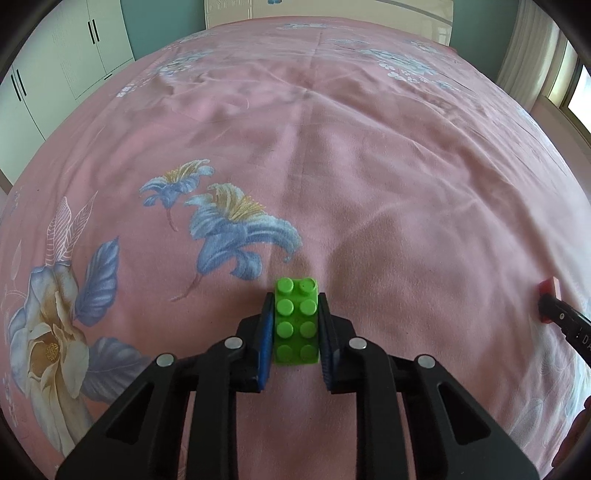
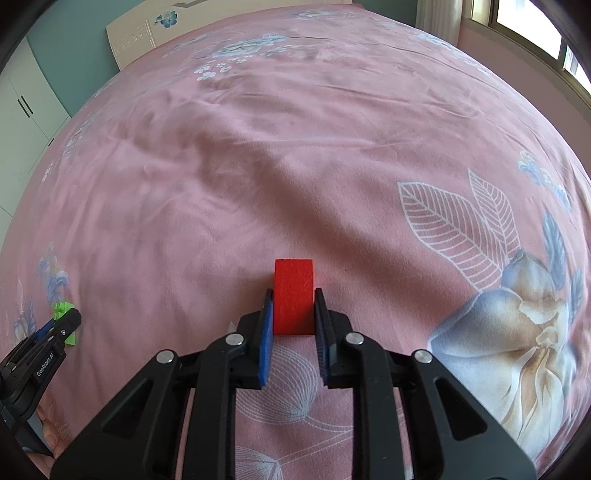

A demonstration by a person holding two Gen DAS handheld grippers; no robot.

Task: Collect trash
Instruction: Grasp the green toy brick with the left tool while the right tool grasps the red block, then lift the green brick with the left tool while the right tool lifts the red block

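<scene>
The bed's pink floral sheet (image 1: 369,184) looks like soft, matt, creased cloth. The green brick (image 1: 296,321) is smooth studded plastic with a slight sheen. The red block (image 2: 294,295) looks matt and finely grainy. At 12 o'clock, the headboard (image 1: 369,14) is glossy.

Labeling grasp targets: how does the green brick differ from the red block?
Colour: the green brick is bright green, the red block plain red.
Surface: the green brick has two rows of round studs on top; the red block's top is flat and smooth.
Holder: the left claw is shut on the green brick, the right claw on the red block.
Shared: both lie on the pink bedspread, gripped by their long sides.
</scene>
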